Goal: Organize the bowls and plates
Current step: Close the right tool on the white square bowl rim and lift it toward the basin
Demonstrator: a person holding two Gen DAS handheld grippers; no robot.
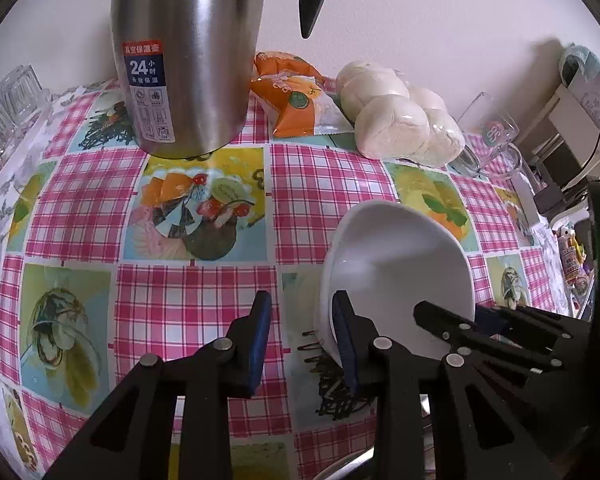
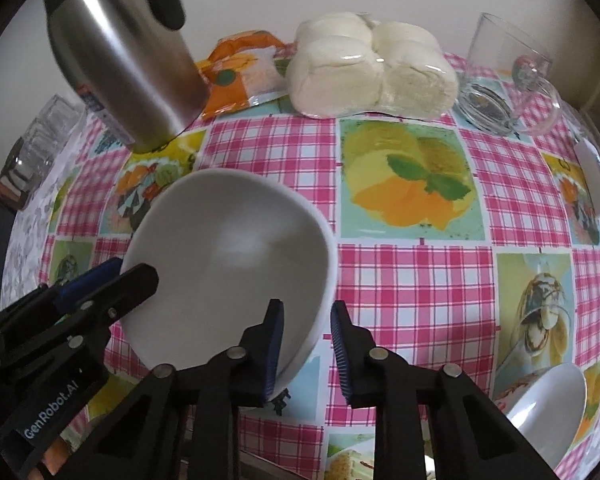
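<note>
1. once clamped on both sides of the white bowl (image 2: 228, 248), resting mid-table on the checked tablecloth (image 2: 416, 280), lift level.
2. right gripper (image 2: 306, 344): nearly closed, pinching the rim.
3. left gripper (image 1: 302, 340): narrow, astride the opposite rim, outer pad short of the wall; close further first.
4. steer clear of thermos (image 1: 188, 60), bagged buns (image 2: 372, 72), glass mug (image 2: 508, 76); second bowl (image 2: 548, 412) near, right.

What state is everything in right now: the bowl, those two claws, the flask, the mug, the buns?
bowl: empty, rim between both grippers' fingers
left gripper: open, straddling the rim
right gripper: shut on the rim
flask: upright
mug: upright, empty
buns: wrapped in plastic
</note>
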